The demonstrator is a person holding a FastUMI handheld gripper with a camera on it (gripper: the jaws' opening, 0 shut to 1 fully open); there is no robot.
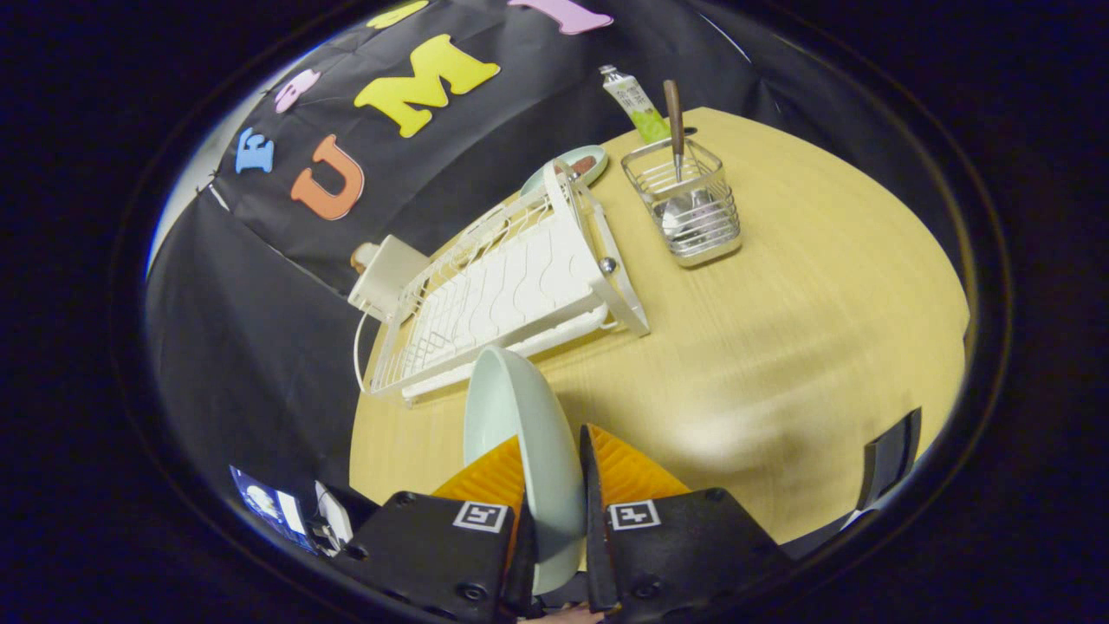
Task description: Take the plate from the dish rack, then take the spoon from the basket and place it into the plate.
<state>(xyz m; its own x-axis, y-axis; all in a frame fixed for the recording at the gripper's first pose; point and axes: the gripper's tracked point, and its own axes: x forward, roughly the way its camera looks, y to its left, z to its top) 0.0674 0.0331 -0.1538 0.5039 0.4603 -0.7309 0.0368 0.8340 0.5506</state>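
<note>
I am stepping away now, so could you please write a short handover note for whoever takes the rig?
Gripper: shut on the plate, held on edge between the fingers, above the table.
Dish rack: just beyond the plate.
Spoon: upright in the wire basket, beyond the rack.
Done: plate taken out.
Left: set the plate down, fetch the spoon, put it in the plate.

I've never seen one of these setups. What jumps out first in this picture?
The pale green round plate stands on edge, pinched between the gripper jaws, above the light wooden table. Just beyond it lies the white wire dish rack. Farther off, a wooden-handled metal spoon stands in a silver wire basket.
</note>
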